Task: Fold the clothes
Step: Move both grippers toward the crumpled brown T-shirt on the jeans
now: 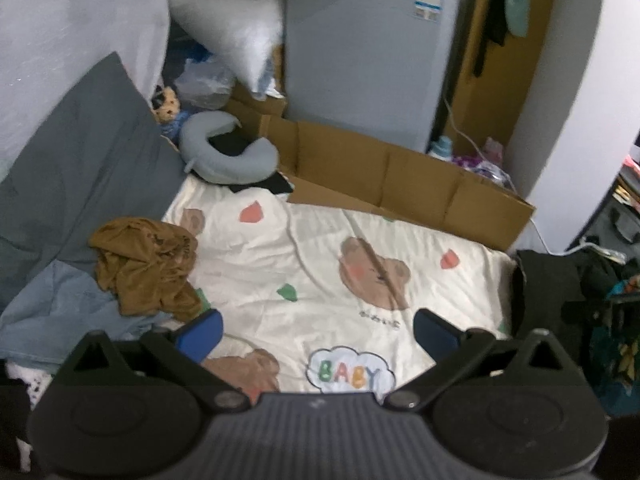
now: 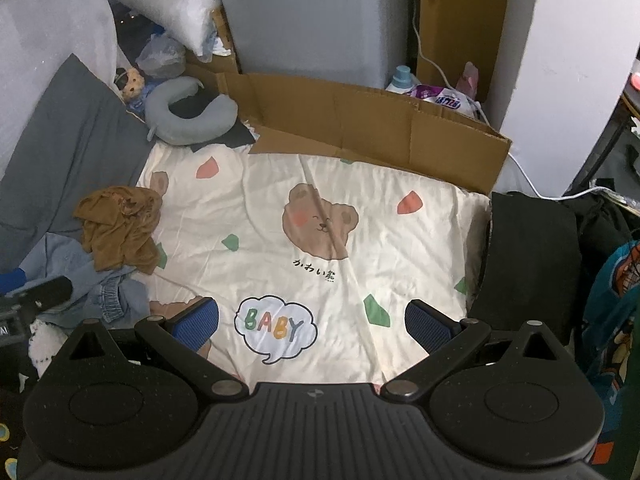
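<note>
Both grippers hover above a bed spread with a cream blanket (image 2: 400, 248) printed with bear faces and a "BABY" cloud. The left gripper (image 1: 316, 332) has its blue-padded fingers (image 1: 200, 338) spread wide and released, holding nothing; the right gripper (image 2: 312, 322) is likewise released, its fingers (image 2: 428, 326) well apart over the blanket. The clothes lie at the left edge of the bed: a crumpled brown garment (image 2: 116, 226) rests partly on the blanket and partly on a light blue denim garment (image 2: 100, 284) beside it. A folded black garment (image 2: 528, 256) lies at the right edge. Behind, a grey neck pillow (image 2: 188, 114) and a flattened cardboard box (image 2: 380, 124) sit near the head of the bed.
</note>
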